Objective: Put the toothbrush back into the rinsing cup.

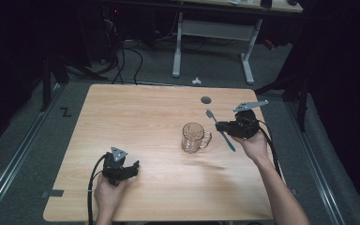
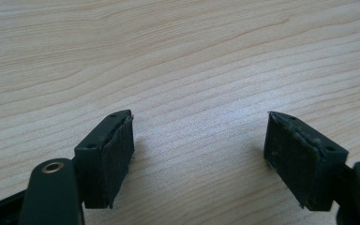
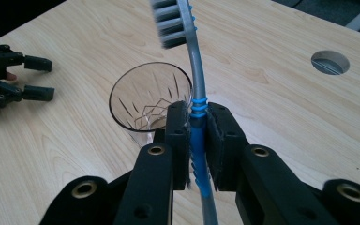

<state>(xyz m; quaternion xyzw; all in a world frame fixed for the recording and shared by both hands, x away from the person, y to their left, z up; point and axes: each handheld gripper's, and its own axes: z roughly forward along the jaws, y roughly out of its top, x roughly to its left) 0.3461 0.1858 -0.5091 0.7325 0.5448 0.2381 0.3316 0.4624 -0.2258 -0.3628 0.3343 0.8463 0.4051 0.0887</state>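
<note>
While the right gripper (image 1: 221, 125) is held above the right part of the wooden table (image 1: 136, 117), its two jaws are clamped on the blue and grey toothbrush (image 1: 220, 130), pinching the blue grip section of the handle, as the right gripper view makes plain (image 3: 198, 140). In that view the toothbrush (image 3: 194, 89) rises from between the jaws with its bristle head at the top of the frame, bristles facing left. From the high view the brush is tilted, its head pointing up and away toward the far side of the table and its handle end pointing back toward the person. A clear glass mug (image 1: 193, 137) with a handle on its right side stands upright on the table just to the left of the right gripper, apart from the brush; in the right gripper view the mug (image 3: 147, 101) sits just beyond the jaws, its cut pattern visible. The left gripper (image 1: 133, 168) rests at the near left part of the table, well apart from the mug, its jaws spread wide with nothing between them (image 2: 199, 154), just bare wood. A round hole (image 1: 206, 99) lies in the tabletop behind the mug.
</note>
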